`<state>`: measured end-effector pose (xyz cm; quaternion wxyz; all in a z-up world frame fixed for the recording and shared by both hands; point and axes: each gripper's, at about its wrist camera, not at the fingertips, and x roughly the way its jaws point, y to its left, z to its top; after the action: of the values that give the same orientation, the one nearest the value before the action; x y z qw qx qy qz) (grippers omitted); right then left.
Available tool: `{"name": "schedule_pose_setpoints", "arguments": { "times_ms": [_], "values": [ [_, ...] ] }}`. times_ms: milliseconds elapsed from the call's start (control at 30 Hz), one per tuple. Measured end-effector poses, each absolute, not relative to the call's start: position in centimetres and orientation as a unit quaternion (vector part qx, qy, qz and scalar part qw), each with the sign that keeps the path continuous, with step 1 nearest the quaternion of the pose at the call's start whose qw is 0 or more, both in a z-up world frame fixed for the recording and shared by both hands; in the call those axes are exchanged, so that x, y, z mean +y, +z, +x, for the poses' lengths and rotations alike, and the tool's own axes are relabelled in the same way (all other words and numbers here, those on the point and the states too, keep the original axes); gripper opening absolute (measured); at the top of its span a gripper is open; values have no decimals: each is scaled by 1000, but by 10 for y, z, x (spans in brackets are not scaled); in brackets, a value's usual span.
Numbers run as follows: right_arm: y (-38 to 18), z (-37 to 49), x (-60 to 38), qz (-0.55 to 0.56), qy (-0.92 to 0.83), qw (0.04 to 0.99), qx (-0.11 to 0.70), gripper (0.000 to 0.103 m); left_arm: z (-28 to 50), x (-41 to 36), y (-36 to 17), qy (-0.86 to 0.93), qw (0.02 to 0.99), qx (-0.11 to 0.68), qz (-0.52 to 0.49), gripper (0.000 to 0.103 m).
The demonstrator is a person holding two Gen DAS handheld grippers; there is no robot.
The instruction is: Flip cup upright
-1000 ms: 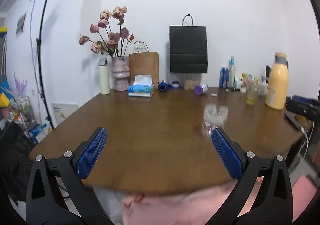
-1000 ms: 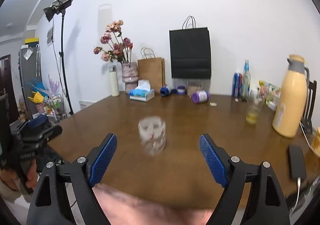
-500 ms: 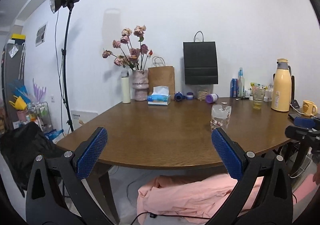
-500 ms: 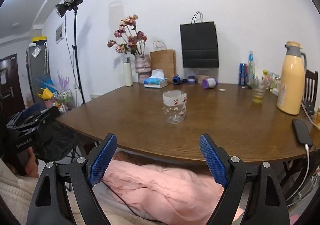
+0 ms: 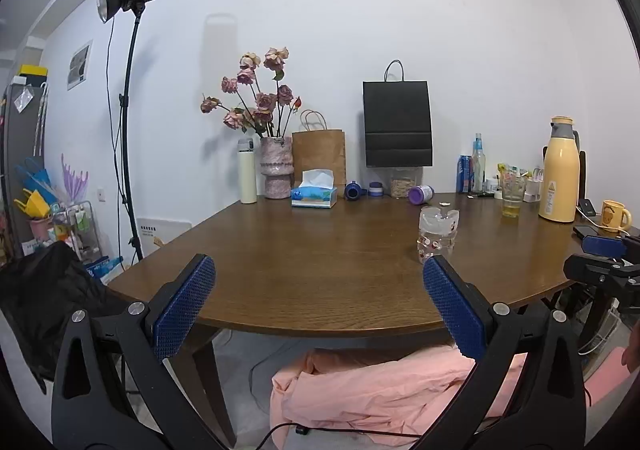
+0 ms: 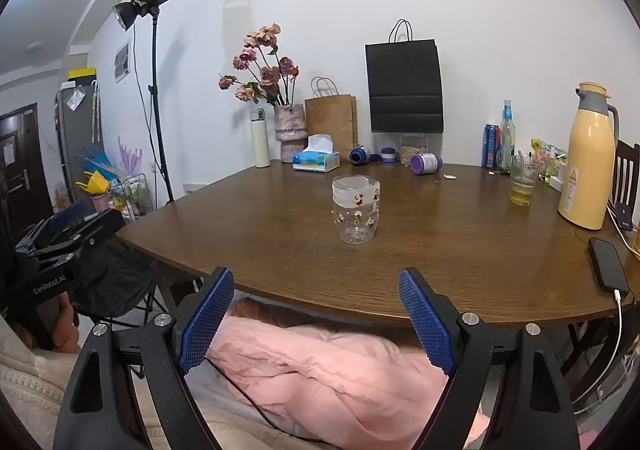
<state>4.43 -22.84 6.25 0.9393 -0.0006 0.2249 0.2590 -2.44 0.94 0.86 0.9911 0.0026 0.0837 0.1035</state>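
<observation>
Cup: clear glass cup with red cartoon prints [image 6: 355, 208], stood upright on the brown wooden table [image 6: 460, 250].
Left gripper [image 5: 318, 306]: jaws spread, nothing held.
Right gripper [image 6: 316, 316]: jaws spread, nothing held.

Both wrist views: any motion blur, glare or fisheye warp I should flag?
Left wrist view: sharp, the cup reads crisp; the table edge bows from fisheye, corners vignette black. Right wrist view: also sharp, the cup's printed figures are legible; soft sheen on the table top, no blown glare; the studio light points away from the lens, walls curve strongly.
</observation>
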Motion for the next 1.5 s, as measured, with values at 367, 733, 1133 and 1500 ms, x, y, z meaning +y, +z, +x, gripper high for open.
{"name": "schedule_pose_setpoints", "arguments": {
  "times_ms": [367, 733, 1133, 1500],
  "values": [
    [60, 47, -228, 4, 258, 938, 232, 89, -24, 10, 9, 103, 991, 83, 3, 103],
    [59, 47, -227, 5, 260, 938, 231, 89, -25, 11, 10, 107, 991, 79, 3, 103],
    [58, 46, -227, 6, 259, 938, 232, 89, -26, 10, 10, 106, 991, 79, 4, 103],
    [58, 45, -226, 5, 259, 937, 232, 89, -24, 8, 10, 108, 991, 78, 11, 103]
  ]
}}
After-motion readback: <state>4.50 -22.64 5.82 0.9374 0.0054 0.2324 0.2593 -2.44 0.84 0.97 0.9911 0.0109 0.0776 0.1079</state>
